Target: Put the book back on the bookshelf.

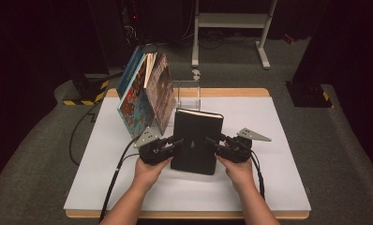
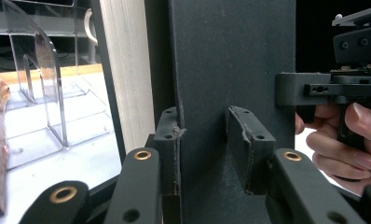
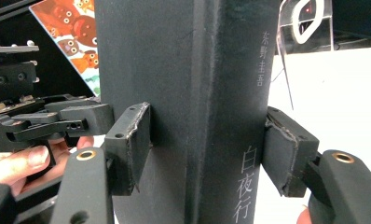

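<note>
Nearest the person, two forearms come up over the front edge of the table (image 1: 269, 187), each hand carrying a gripper. The left gripper (image 1: 177, 142) and the right gripper (image 1: 212, 143) face each other from either side of a black book (image 1: 196, 140) that stands upright on its lower edge near the middle of the table.

In the left gripper view, that gripper's two pads (image 2: 167, 140) press on the front cover of the book at its open side, one pad against the inside of the cover beside the pale page edges, the other on the outside. The jaws stand narrow, clamped on the thin cover.

In the right gripper view, the right gripper's pads (image 3: 130, 144) squeeze the spine side of the book, one on each cover, with the pale lettering of the spine between them. Its jaws stand moderately apart, as wide as the book is thick, and hold it.

Behind the book, toward the far edge of the table, stands a clear plastic stand (image 1: 187, 96). Left of it, a few picture books (image 1: 145, 93) with bright covers lean together, tilted to the left, well apart from the black book's left side.
</note>
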A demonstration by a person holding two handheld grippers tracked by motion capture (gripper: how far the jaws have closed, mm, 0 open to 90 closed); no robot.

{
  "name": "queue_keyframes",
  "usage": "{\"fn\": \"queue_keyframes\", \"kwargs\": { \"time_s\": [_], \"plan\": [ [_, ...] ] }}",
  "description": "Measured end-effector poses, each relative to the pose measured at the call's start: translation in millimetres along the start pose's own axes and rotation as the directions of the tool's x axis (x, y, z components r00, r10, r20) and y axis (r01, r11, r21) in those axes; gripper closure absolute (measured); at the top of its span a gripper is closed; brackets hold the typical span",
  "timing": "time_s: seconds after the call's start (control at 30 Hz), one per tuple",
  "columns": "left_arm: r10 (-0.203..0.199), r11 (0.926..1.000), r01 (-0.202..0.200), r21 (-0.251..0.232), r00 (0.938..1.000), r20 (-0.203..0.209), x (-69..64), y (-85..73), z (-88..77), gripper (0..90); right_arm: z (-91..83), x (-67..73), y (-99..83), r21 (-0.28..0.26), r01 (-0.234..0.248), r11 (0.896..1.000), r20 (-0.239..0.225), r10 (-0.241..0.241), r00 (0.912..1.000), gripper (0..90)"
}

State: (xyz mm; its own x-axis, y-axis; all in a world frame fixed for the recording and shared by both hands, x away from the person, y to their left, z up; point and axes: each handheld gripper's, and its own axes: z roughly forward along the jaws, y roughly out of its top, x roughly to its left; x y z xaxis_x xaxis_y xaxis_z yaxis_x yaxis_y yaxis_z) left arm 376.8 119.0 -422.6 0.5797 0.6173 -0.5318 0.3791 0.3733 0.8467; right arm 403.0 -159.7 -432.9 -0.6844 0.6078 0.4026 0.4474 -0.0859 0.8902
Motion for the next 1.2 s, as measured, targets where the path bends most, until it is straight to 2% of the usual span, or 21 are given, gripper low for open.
{"fn": "queue_keyframes", "kwargs": {
  "time_s": [0.23,0.53,0.97,1.03,1.2],
  "plan": [
    [0.010,0.9999,-0.010,-0.013,0.9999,0.005,2.0,-2.9,3.0,65.6,1.0,-3.8,-0.3,-0.013,0.014,1.000,0.005,-0.014,0.9999,37.6],
    [0.039,0.9992,-0.039,-0.012,0.9992,0.009,-5.1,-13.7,0.6,65.5,-5.6,-1.6,-8.7,-0.014,0.033,0.999,0.020,-0.033,0.9993,34.8],
    [0.056,0.9984,-0.056,-0.006,0.9984,0.005,-8.1,-20.8,-12.8,63.9,-12.0,14.0,-14.0,-0.021,0.104,0.994,0.036,-0.104,0.9940,33.2],
    [0.042,0.9990,-0.041,-0.016,0.9991,0.005,-8.5,-23.0,-15.7,63.5,-13.1,16.1,-15.1,-0.026,0.114,0.993,0.038,-0.113,0.9929,33.1],
    [0.041,0.9991,-0.041,-0.013,0.9991,0.012,-9.3,-25.6,-21.8,62.5,-16.7,22.0,-18.4,-0.033,0.129,0.991,0.036,-0.128,0.9911,33.0]
  ]
}}
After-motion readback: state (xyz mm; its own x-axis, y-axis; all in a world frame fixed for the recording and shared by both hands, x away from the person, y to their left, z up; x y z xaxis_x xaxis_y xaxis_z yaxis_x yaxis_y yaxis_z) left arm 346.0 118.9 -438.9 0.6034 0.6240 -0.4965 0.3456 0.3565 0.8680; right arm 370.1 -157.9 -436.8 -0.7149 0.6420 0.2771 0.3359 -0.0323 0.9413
